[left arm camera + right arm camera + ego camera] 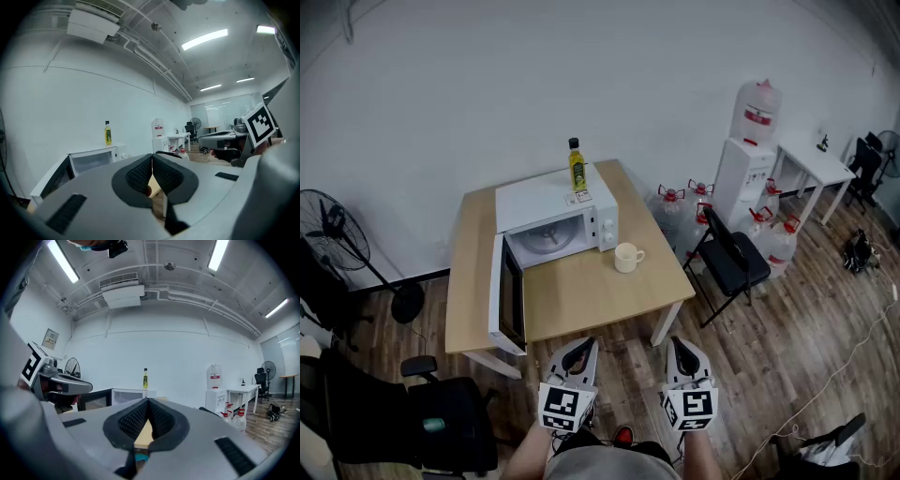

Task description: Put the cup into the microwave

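Wooden desk (pixel 581 291) stands against a white wall, carrying the microwave (pixel 553 202) with its door (pixel 508 298) swung open and a bottle (pixel 577 166) on top. The cup (pixel 627 257) sits on the desk just right of the microwave. My left tongs (pixel 577 356) and right tongs (pixel 683 354) hang short of the desk, both closed on nothing.

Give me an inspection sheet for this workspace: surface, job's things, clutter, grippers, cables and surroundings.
Surface: wooden table, mostly bare.
Job's things: cup upright on the table, right of the microwave; its door is open.
Clutter: bottle standing on the microwave.
Grippers: left gripper and right gripper, jaws together, empty, short of the table.
Cables: cable across the floor, right.
Surroundings: fan, chair, dispenser, jugs.
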### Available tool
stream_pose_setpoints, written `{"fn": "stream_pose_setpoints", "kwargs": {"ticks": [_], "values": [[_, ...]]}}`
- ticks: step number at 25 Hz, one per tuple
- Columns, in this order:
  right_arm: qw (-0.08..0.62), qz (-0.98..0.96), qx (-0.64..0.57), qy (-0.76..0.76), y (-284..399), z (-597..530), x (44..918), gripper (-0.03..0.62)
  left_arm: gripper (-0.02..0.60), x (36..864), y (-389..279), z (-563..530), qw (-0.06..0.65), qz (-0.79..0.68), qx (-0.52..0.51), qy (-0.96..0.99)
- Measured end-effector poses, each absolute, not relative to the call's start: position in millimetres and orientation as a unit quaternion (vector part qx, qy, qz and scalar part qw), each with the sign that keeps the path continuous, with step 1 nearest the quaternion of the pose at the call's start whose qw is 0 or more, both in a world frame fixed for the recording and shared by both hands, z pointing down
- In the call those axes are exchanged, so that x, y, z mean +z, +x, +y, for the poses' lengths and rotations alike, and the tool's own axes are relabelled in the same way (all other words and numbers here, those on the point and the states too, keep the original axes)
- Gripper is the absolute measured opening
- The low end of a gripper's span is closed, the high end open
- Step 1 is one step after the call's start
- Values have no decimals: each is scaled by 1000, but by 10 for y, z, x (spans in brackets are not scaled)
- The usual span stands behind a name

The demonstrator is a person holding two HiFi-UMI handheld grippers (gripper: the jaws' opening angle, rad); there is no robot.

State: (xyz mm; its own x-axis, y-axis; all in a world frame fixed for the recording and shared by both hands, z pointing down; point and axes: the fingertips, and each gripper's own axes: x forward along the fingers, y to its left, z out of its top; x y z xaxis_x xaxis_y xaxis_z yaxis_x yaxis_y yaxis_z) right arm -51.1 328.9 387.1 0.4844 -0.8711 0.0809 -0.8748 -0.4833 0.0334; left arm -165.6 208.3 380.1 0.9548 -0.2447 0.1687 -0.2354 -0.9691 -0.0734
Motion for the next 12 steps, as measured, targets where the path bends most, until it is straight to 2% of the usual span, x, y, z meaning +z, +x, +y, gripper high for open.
{"fn": "stream_pose_setpoints", "kwargs": {"ticks": [12], "values": [[32,-507,37,860,-389,3520,3930,17,23,3855,-1508,2285,23,120,-89,-989]]}}
